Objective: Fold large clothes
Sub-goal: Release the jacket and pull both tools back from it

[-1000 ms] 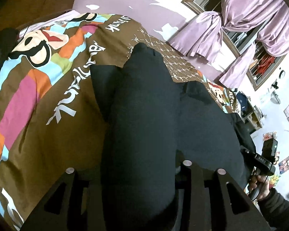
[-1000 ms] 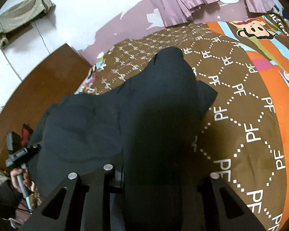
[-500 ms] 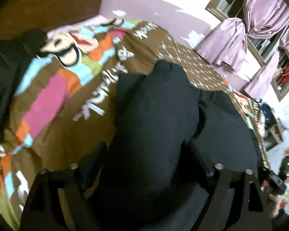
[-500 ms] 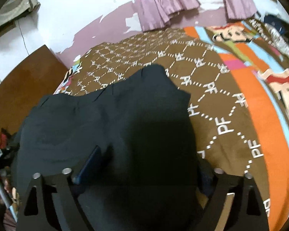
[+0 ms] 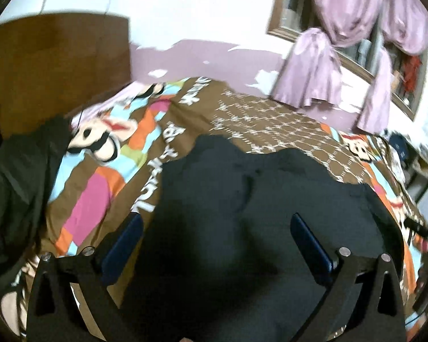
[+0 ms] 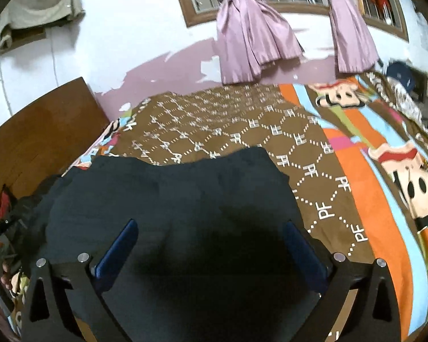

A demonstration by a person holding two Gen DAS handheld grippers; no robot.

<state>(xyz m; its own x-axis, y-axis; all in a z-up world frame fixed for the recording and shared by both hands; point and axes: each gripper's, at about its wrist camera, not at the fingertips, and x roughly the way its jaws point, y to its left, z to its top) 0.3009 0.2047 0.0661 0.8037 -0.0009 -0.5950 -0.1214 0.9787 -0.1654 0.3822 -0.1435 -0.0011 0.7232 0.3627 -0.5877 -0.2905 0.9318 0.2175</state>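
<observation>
the dark garment (image 6: 179, 199) lies folded over on the patterned bedspread (image 6: 322, 154). the left gripper (image 5: 214, 239) and right gripper (image 6: 211, 245) have just been opening, nothing pinched. further folds likely remain.

A dark navy garment (image 6: 179, 199) lies folded and flat on the patterned bedspread (image 6: 314, 154), its far edge toward twelve o'clock.

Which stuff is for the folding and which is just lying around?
For the folding:
dark garment
left gripper, jaws just opened
right gripper, jaws just opened

Just lying around:
cartoon bedspread
purple curtains
grey cloth
</observation>
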